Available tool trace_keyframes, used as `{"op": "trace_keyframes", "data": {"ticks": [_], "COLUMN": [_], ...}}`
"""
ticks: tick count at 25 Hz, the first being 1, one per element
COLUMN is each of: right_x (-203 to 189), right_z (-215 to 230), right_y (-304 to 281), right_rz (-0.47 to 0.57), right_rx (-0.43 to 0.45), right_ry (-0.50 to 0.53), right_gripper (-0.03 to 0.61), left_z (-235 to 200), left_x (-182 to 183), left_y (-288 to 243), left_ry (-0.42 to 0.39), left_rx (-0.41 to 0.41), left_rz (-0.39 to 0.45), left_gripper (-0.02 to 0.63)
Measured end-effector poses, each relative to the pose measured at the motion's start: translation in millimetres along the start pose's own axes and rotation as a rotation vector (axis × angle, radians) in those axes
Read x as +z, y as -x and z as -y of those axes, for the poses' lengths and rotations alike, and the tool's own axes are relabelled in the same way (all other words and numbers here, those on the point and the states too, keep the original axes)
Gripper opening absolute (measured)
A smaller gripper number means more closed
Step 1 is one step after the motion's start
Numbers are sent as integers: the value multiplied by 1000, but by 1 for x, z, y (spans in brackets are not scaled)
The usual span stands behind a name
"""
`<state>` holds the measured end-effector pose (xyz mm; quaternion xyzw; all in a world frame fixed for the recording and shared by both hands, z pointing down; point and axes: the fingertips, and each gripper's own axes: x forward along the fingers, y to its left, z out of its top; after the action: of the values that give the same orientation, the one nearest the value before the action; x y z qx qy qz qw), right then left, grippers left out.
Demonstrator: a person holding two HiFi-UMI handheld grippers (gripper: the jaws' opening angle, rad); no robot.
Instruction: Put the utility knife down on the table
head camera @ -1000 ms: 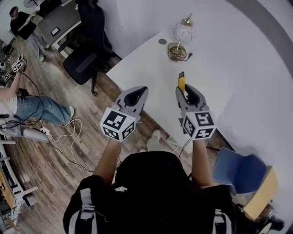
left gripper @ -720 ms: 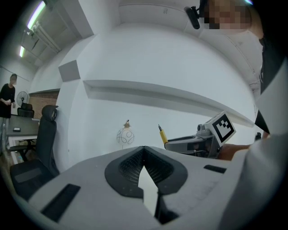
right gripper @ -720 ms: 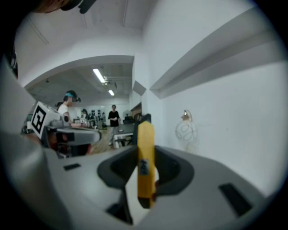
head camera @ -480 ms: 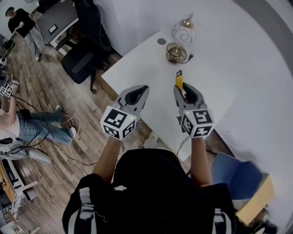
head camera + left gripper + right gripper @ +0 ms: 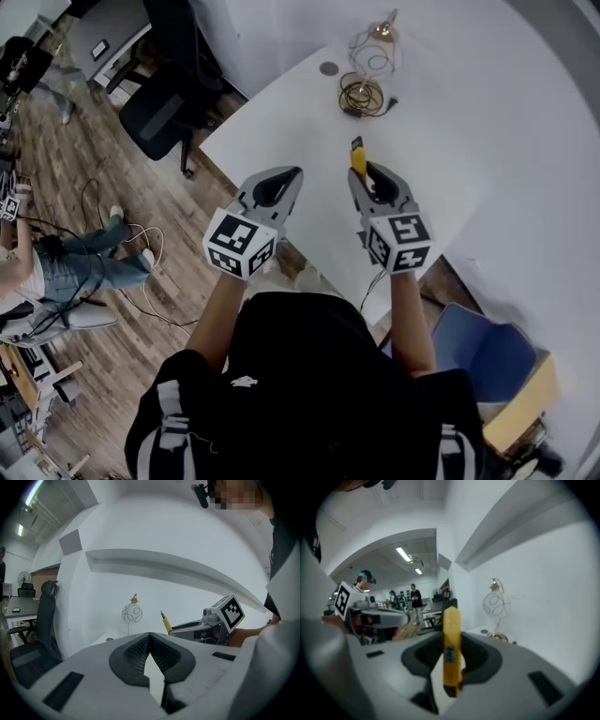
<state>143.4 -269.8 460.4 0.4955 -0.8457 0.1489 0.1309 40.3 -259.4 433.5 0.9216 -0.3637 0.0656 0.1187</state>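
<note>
Both grippers have come fwd & a bit lower vs. a sec ago, and now sit over the table [image 5: 281,122] just inside its near edge, w/ more tabletop showing ahead. R gripper [image 5: 371,178] is clamped on the knife [image 5: 357,157]. The yellow body is pinched on its rear half btwn the pads, w/ the dark tip end sticking out fwd & up, clear of the surface, not yet down. L gripper [image 5: 281,183] beside it has jaws closed tip to tip, nothing in them. Coil [image 5: 361,96] lies well apart, toward the far corner. Knife is prob. light & stiff. Its smooth plastic shell could pivot or slip in the pads, and the blade end is the hazard. Best hold looks like the flat sides of the body, away from the tip, as now.
</note>
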Motion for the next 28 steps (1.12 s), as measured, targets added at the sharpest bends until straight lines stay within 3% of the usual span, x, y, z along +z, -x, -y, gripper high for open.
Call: {"op": "trace_keyframes", "data": {"ticks": [9,17,28], "right_x": [-27,-76,-160], "right_z": [-27,-52,-82], "right_y": [-26,-54,-82], "right_rz": [-130,-286,-559], "right_rx": [23,-2,106], "right_ry": [10,29,84], "right_gripper": [137,137,137], "left_z": [-20,-40,-70], "left_x": [-10,-25,-52], "left_y": [-5,-6,-3], "left_ry": [24,20,53], "left_rx": [-89,-190,-212], "left_rz": [-42,-95,-149], "left_gripper": [17,17,17]}}
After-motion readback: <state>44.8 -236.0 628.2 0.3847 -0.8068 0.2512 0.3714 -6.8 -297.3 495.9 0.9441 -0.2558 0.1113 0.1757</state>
